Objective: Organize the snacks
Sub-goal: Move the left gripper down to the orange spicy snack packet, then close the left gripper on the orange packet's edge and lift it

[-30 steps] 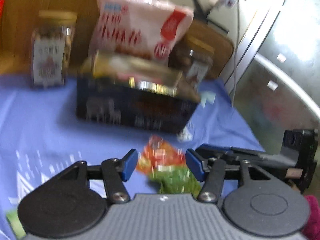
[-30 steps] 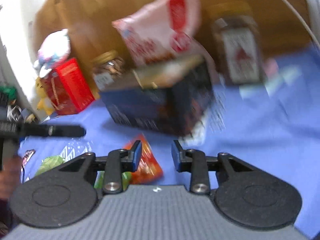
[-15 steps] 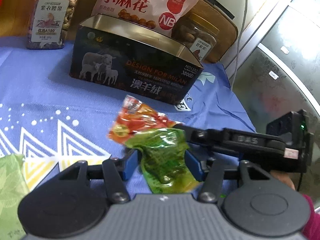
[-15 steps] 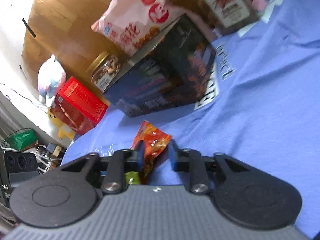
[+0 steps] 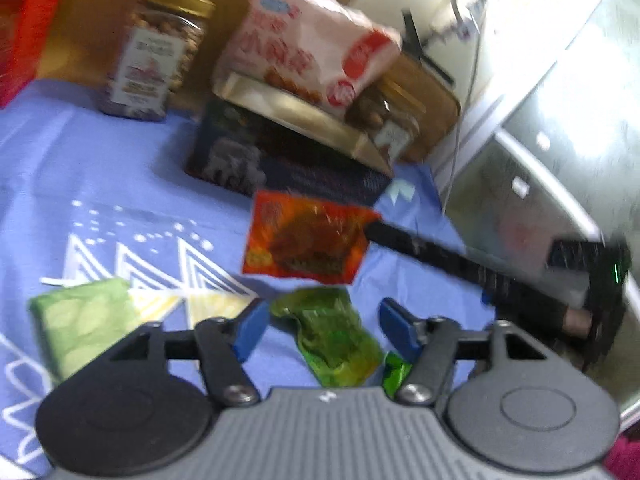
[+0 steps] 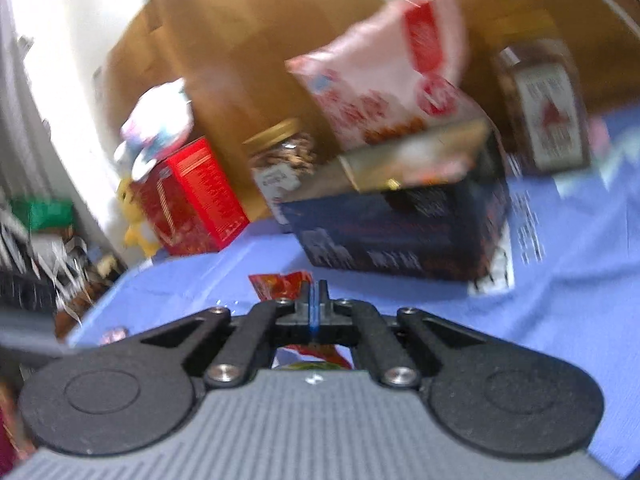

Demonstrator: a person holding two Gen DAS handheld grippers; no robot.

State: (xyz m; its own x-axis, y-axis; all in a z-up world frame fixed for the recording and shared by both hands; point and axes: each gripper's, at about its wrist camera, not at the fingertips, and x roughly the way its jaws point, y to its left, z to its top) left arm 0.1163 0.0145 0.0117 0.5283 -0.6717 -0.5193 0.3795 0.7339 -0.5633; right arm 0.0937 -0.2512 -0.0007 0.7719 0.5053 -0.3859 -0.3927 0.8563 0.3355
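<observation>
On the desk: a blue patterned cloth covers it, and both claws point forward and somewhat downward over it.
Right claw: its jaws are pressed together on an edge of the red-orange snack packet, which hangs clear of the cloth in the left wrist view (both views are blurred).
Left claw: its jaws are opening and grip nothing; the green snack packet lies on the cloth between them, clear of both pads.
Packet axes: the red-orange one runs across the left view, slightly tilted; the green one runs lengthwise away from the left claw.
Beyond: a dark open tin box holding a pink snack bag, and two nut jars flanking it.
Left side: a pale green packet lies flat, a red carton well apart.
</observation>
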